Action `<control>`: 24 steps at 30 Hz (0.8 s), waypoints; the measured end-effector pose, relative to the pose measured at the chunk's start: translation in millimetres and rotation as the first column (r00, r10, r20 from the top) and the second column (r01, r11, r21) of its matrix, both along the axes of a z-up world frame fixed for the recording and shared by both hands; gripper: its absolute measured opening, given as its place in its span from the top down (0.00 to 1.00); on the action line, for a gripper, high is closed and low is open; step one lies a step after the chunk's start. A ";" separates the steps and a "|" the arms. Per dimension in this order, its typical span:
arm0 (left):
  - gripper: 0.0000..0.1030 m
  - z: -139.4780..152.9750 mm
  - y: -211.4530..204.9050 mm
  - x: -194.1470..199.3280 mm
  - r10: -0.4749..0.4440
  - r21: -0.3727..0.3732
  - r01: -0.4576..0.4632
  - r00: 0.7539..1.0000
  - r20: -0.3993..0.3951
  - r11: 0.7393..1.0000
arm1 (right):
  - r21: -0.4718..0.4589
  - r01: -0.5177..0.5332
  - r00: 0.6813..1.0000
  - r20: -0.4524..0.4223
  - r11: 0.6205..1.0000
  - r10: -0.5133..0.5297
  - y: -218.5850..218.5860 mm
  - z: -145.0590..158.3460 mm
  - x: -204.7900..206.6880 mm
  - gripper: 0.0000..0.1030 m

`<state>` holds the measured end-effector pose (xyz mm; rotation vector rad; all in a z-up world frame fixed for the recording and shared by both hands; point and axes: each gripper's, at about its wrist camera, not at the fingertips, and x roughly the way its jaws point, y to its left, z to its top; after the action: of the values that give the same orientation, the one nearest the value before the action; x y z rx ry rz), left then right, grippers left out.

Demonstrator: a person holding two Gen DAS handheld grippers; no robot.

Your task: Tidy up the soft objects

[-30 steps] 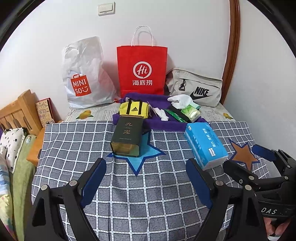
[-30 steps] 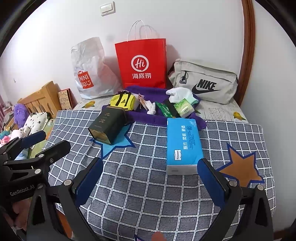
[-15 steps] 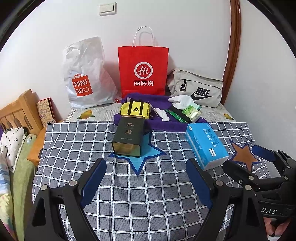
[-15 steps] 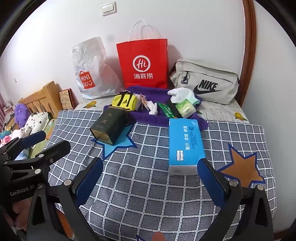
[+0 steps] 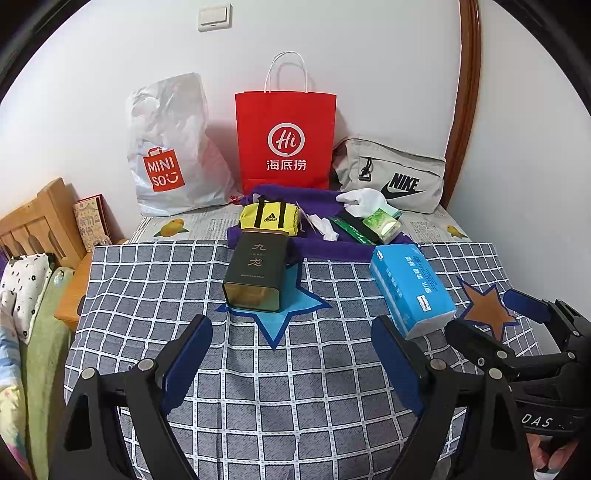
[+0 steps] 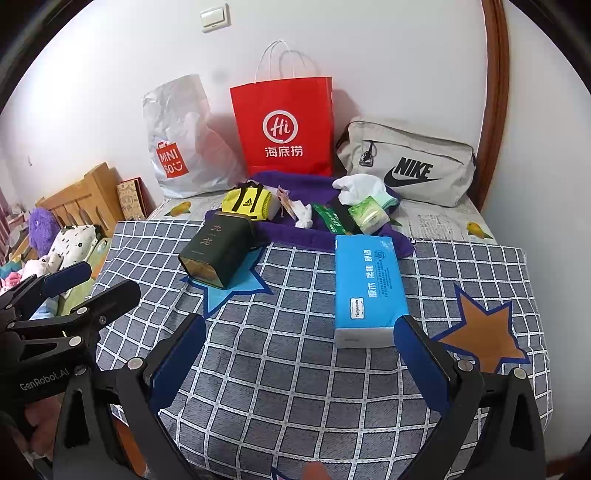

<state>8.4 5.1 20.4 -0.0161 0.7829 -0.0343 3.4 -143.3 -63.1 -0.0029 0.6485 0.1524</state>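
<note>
Tissue pack (image 6: 369, 288) just ahead of wide-spread right tongs (image 6: 301, 354).

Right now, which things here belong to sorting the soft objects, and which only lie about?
For the job: blue tissue pack, white glove, yellow Adidas pouch, purple towel.
Lying about: dark tea tin, wall switch, wooden headboard.
</note>
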 end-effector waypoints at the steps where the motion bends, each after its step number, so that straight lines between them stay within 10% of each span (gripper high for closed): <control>1: 0.15 -0.1 0.0 0.0 0.001 0.000 -0.001 1.000 -0.001 1.000 | 0.000 0.000 1.000 0.000 1.000 0.000 -0.1 -0.1 -0.2 0.02; 24: 0.15 0.3 -0.3 -0.1 -0.004 0.003 0.004 1.000 0.001 1.000 | 0.005 0.001 1.000 -0.004 1.000 -0.001 0.4 0.0 -0.6 0.02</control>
<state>8.3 4.8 20.7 -0.0120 0.7824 -0.0370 2.8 -143.0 -63.1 0.0030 0.6521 0.1532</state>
